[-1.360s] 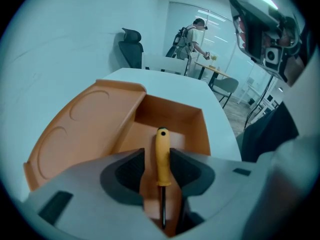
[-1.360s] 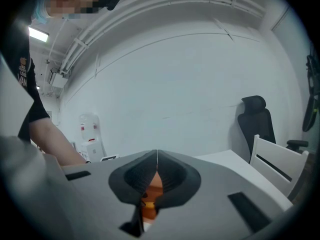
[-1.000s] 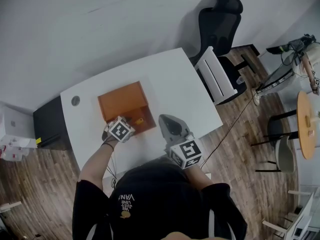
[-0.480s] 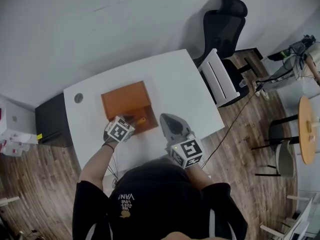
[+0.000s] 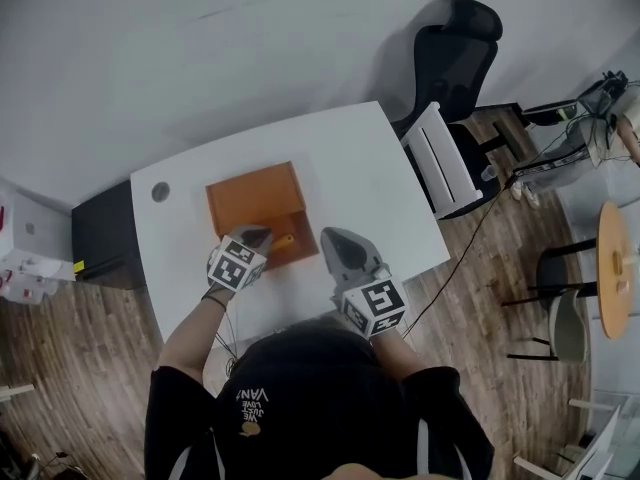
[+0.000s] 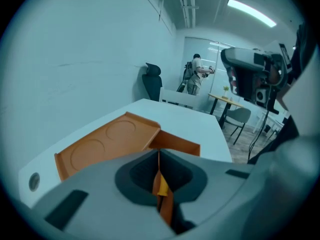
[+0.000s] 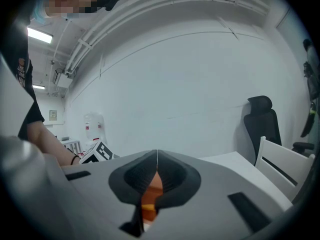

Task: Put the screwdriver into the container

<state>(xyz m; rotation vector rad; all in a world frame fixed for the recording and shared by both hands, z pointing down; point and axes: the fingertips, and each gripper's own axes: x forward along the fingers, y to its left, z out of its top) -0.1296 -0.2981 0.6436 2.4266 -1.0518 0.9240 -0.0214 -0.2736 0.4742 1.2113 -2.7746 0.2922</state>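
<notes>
Inventory, as I hold it.

1. Table [image 5: 370, 168]: white, and it carries the items below.
2. Container [image 5: 255, 196]: orange, left of the table's middle. Its far part is flat with two round recesses. A walled pocket sits on its near right side.
3. Screwdriver [image 5: 284, 239]: only a short orange-yellow stub shows in the head view. It is at the container's near pocket, just right of my left fingertips. Whether it touches them I cannot tell.
4. Left gripper [image 5: 258, 236] [image 6: 159, 156]: at the container's near edge, tilted down toward it. My fingers here have just been closing and now meet tip to tip. A thin orange-yellow sliver shows in the slot behind the tips; what it is I cannot tell.
5. Right gripper [image 5: 330, 235] [image 7: 157, 156]: over the near table, right of the container and apart from it. It points almost level at the far wall. My fingers here are pressed together, with an orange strip in the slot behind the tips.
6. Black chair [image 5: 455, 48] and white chair [image 5: 440, 158]: on the floor beyond the table's far right corner.
</notes>
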